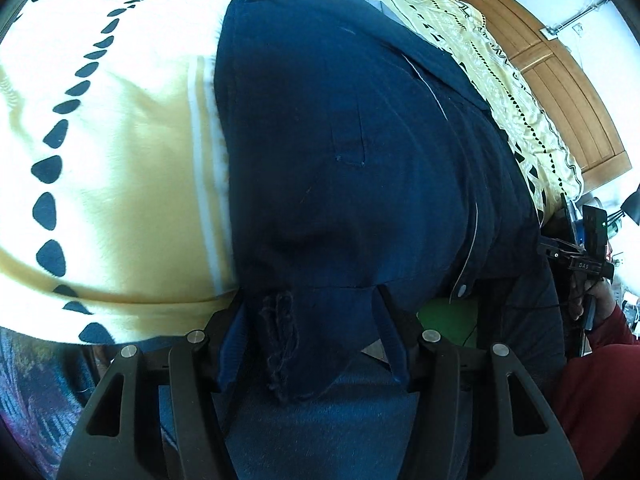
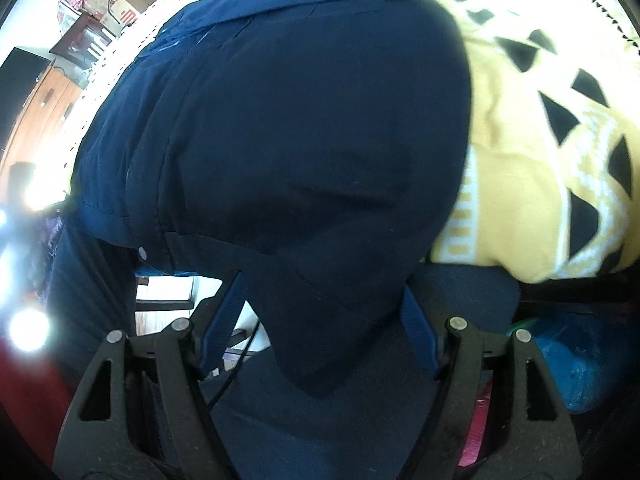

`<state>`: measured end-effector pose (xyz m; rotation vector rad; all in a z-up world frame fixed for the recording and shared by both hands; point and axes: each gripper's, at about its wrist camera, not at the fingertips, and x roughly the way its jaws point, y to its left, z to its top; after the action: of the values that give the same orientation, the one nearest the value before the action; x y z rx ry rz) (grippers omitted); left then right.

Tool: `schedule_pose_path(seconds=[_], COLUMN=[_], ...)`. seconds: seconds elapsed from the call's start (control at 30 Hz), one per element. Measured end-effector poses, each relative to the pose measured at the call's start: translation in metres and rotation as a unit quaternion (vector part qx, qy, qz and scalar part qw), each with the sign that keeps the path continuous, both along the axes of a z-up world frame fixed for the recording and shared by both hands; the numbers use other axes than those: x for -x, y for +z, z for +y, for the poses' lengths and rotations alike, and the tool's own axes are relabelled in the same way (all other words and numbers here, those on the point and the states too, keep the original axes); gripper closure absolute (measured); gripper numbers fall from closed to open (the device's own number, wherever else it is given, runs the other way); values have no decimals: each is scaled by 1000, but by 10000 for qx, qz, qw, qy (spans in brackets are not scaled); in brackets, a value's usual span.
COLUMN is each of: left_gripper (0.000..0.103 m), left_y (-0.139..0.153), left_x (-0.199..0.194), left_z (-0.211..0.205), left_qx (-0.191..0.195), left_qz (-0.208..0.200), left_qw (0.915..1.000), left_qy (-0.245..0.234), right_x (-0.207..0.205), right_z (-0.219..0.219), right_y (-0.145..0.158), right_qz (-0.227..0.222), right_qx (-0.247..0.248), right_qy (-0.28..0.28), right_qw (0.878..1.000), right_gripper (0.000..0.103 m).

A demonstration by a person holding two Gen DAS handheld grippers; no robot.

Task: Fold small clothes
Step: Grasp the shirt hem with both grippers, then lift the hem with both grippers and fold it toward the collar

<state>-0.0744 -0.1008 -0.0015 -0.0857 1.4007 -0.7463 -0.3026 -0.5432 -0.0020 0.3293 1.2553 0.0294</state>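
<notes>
left hand-held gripper: jaws wide, navy shirt hem draped between fingers, grip unclear | right hand-held gripper: same, cannot tell | shirt ahead on yellow patterned blanket

A yellow patterned blanket covers the bed, beside wooden cabinet doors.
</notes>
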Motion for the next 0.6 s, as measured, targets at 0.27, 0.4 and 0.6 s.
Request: schedule_pose_path(seconds=[0.27, 0.4, 0.6], left_gripper=[67, 86, 89], left_y=[-7, -8, 44], left_x=[-4, -3, -13], left_z=[8, 13, 14], left_qx=[61, 232, 1298], left_qz=[96, 209, 25], left_qw=[9995, 9985, 9889], left_qy=[309, 457, 728], right_x=[4, 13, 17], right_z=[-12, -19, -41], right_y=[-19, -5, 63], right_qz=[212, -195, -1267], right_qx=[-414, -688, -1300], right_qy=[-289, -413, -705], right_qw=[9985, 9966, 9809], right_gripper=[84, 91, 95])
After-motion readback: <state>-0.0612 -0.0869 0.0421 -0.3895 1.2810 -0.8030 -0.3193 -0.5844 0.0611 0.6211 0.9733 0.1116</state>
